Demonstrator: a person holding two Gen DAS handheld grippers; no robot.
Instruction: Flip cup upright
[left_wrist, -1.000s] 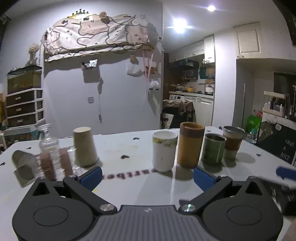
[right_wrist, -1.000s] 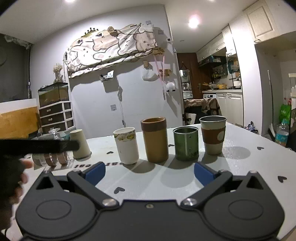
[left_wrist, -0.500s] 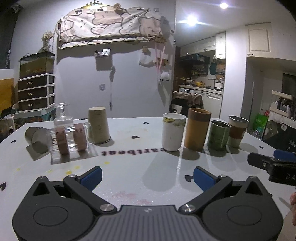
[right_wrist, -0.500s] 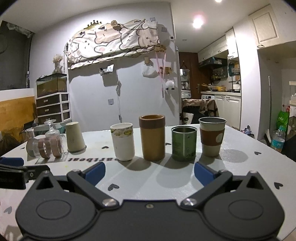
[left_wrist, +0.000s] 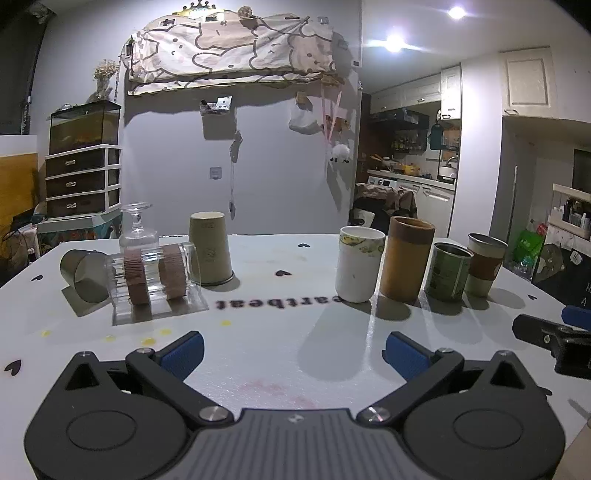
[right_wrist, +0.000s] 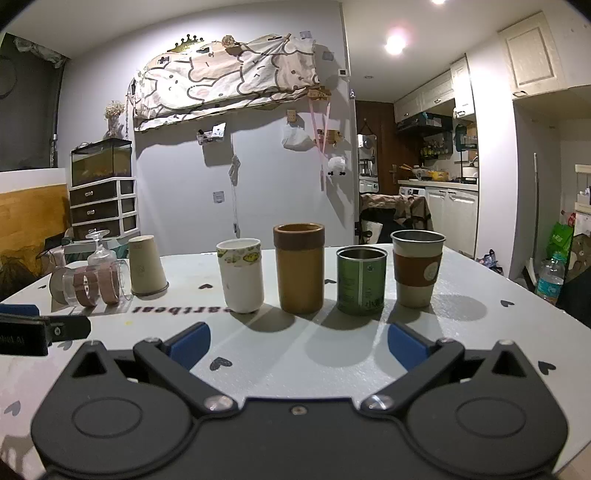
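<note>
On the white table (left_wrist: 266, 332) a beige paper cup (left_wrist: 211, 252) stands upside down. Next to it a clear glass with two brown bands (left_wrist: 153, 275) lies on its side, beside a tipped metal cup (left_wrist: 83, 273); a clear stemmed glass (left_wrist: 137, 229) stands inverted behind. They also show in the right wrist view: paper cup (right_wrist: 146, 266), banded glass (right_wrist: 96, 286). My left gripper (left_wrist: 293, 352) is open and empty, well short of them. My right gripper (right_wrist: 297, 345) is open and empty, facing the upright row.
Several cups stand upright in a row: a white one (right_wrist: 241, 278), a brown one (right_wrist: 300, 267), a green tin (right_wrist: 361, 280) and a sleeved metal cup (right_wrist: 416, 267). Each gripper shows at the edge of the other's view. A drawer unit and kitchen lie behind the table.
Both grippers have pulled back from the cups. The left view has swung so the tipped cups sit more central. No cup has moved.
</note>
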